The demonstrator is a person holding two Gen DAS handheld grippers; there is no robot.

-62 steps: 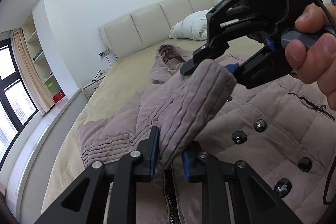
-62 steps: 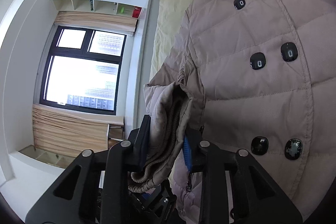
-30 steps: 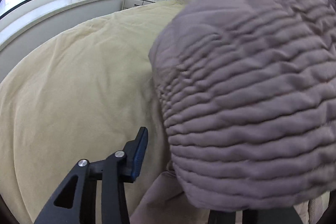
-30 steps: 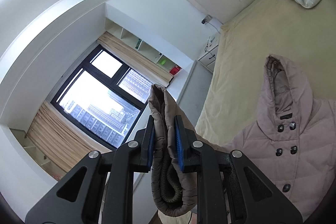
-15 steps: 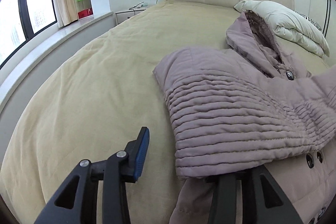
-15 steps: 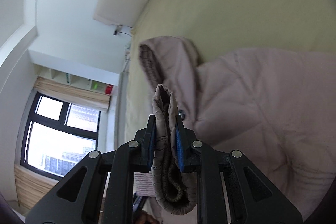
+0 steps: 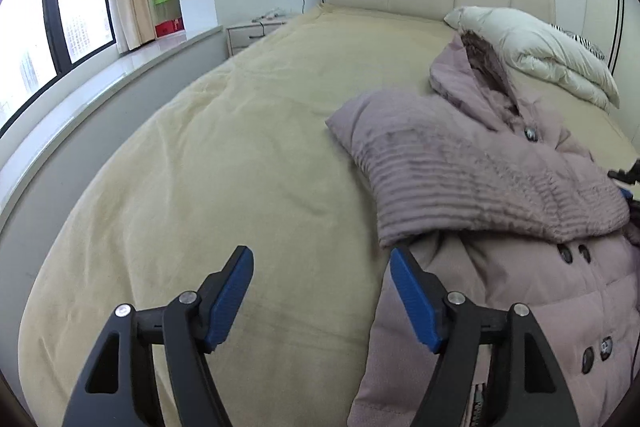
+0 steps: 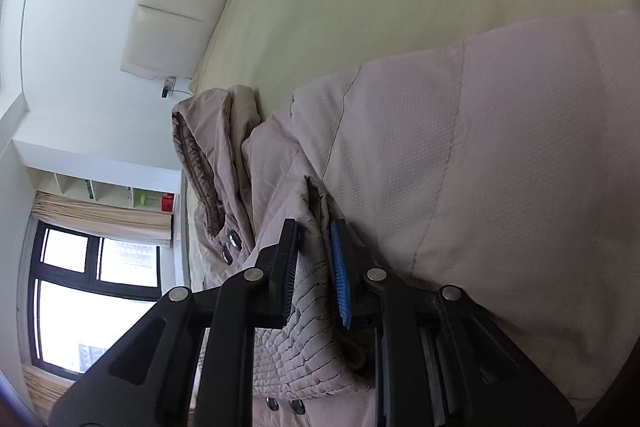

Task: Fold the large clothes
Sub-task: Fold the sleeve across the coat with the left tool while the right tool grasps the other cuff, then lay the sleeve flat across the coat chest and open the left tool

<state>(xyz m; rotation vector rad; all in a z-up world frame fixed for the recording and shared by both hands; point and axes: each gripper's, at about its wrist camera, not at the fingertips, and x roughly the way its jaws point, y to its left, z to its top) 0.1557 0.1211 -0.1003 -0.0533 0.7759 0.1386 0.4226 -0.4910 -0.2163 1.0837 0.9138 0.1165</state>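
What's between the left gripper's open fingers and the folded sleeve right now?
In the left wrist view, only bare yellow bedspread lies between the left gripper and the sleeve.

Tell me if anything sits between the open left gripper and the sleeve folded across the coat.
Nothing visible does. The left gripper hangs open over bare bed cover, and the folded sleeve lies just ahead to its right on the coat. The right gripper clamps the cuff.

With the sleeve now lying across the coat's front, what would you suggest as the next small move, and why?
Probably open the right claw and let the sleeve cuff go. The sleeve already lies folded across the coat on the bed, and the left claw is open and empty, so only the right one holds fabric.
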